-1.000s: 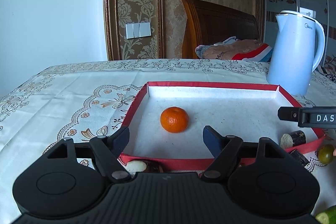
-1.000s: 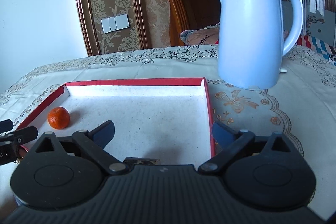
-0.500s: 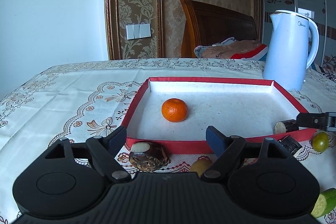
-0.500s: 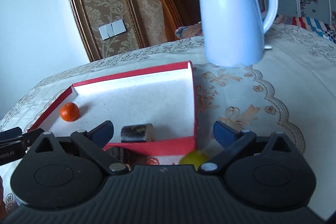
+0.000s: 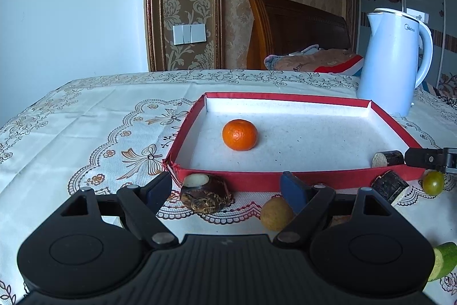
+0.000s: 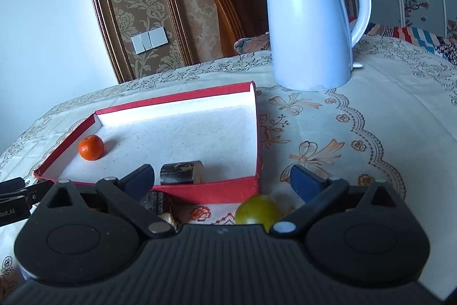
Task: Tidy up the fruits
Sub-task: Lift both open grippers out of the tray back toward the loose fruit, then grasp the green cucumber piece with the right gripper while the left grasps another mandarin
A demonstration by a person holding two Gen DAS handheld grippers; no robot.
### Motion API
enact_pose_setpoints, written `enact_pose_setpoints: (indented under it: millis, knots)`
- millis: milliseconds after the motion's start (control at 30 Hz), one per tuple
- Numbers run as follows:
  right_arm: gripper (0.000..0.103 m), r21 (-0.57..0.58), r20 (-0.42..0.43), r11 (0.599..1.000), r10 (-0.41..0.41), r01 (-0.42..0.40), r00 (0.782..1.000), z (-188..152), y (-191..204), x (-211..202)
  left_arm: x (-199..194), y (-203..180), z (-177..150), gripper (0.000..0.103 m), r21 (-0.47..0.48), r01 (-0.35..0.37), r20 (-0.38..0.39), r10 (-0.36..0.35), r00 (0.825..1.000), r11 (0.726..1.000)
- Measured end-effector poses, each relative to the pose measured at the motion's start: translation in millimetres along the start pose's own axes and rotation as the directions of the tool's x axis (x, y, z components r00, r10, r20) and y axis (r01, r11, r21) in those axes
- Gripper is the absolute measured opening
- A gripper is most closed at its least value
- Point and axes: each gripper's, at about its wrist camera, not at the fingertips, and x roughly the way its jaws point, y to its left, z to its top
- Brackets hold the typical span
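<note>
A red-edged white tray (image 5: pixel 285 97) holds an orange mandarin (image 5: pixel 239 134) and a dark sugarcane piece (image 5: pixel 388 159). In front of the tray lie a brown water chestnut (image 5: pixel 204 195), a yellowish round fruit (image 5: pixel 274 214), another dark cane piece (image 5: pixel 389 186), a green-yellow fruit (image 5: pixel 433 182) and a cucumber end (image 5: pixel 444 260). My left gripper (image 5: pixel 225 190) is open and empty, just before the tray's near edge. My right gripper (image 6: pixel 221 179) is open and empty at the tray's near right corner (image 6: pixel 257 179), above the green fruit (image 6: pixel 257 209); the mandarin (image 6: pixel 90 147) and cane piece (image 6: pixel 182 172) show there too.
A white electric kettle (image 6: pixel 311 19) stands behind the tray's right side on the embroidered tablecloth (image 5: pixel 85 116). A wooden headboard (image 5: pixel 294 33) and bedding lie beyond the table. The right gripper's tip (image 5: pixel 428 159) reaches in at the tray's right edge.
Both grippers have pulled back toward me and away from the tray. The fruits in front of the tray have come into view. The cane piece now lies in the tray.
</note>
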Motion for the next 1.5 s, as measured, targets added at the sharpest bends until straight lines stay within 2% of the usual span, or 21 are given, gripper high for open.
enact_pose_setpoints:
  millis: [267,400,633,767,900,1133,1267,1400,1500]
  knots:
    - [0.103,-0.011,0.011,1.000,0.002,-0.001,1.000,-10.8,-1.4,-17.3,-4.4,0.4,-3.9,0.083,0.002,0.006,0.001,-0.006,1.000,1.000]
    - [0.103,-0.009,-0.013,1.000,0.013,-0.013,1.000,-19.0,-4.9,-23.4,-5.5,-0.1,-5.8,0.083,0.004,0.017,-0.008,-0.017,1.000,1.000]
    - [0.103,0.111,0.016,0.992,0.062,-0.064,0.998,-27.7,-27.3,-39.8,-20.1,-1.3,-14.8,0.083,0.013,0.069,-0.008,-0.069,0.998,0.998]
    - [0.103,0.125,0.000,0.989,0.080,-0.080,0.997,-31.0,-32.2,-44.4,-25.7,-4.9,-19.8,0.083,0.036,0.107,-0.016,-0.106,0.994,0.994]
    - [0.103,0.056,-0.010,0.994,0.097,-0.096,0.995,-37.7,-22.6,-55.3,-24.4,-9.1,-20.8,0.083,0.055,0.109,-0.022,-0.108,0.994,0.993]
    - [0.103,-0.019,-0.035,0.990,0.139,-0.139,0.990,-46.2,-10.5,-68.6,-19.9,-5.8,-20.4,0.083,0.029,0.105,-0.047,-0.104,0.993,0.994]
    - [0.103,-0.137,-0.075,0.978,0.147,-0.157,0.986,-55.7,10.2,-75.0,-20.2,-5.8,-20.7,0.083,0.031,0.107,-0.045,-0.105,0.993,0.994]
    - [0.103,-0.277,-0.067,0.952,0.117,-0.131,0.991,-67.8,36.9,-84.7,-20.2,-6.0,-20.4,0.083,0.031,0.108,-0.048,-0.106,0.993,0.994]
    - [0.095,-0.326,-0.074,0.938,0.101,-0.120,0.992,-72.7,50.7,-86.5,-20.6,-5.3,-20.1,0.083,0.029,0.109,-0.047,-0.108,0.993,0.994]
